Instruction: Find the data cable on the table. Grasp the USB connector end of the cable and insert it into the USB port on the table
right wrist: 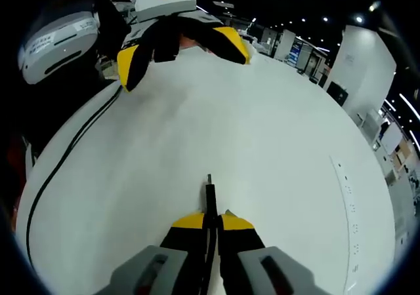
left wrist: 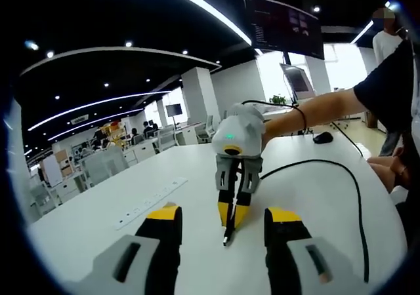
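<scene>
Black cable connector (right wrist: 209,191) pinched in my right tool (right wrist: 211,221), left tool (right wrist: 182,54) open; shallow grip, plug may twist and miss the port strip (right wrist: 346,206)

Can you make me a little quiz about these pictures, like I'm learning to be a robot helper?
1. True or false: the right hand-held gripper is shut on the black cable.
2. Pick one: the jaws of the left hand-held gripper are A) open, B) shut on the cable, C) shut on a cup.
3. Fill in: the long socket strip lies on the white ____.
Key: 1 true; 2 A; 3 table.
</scene>
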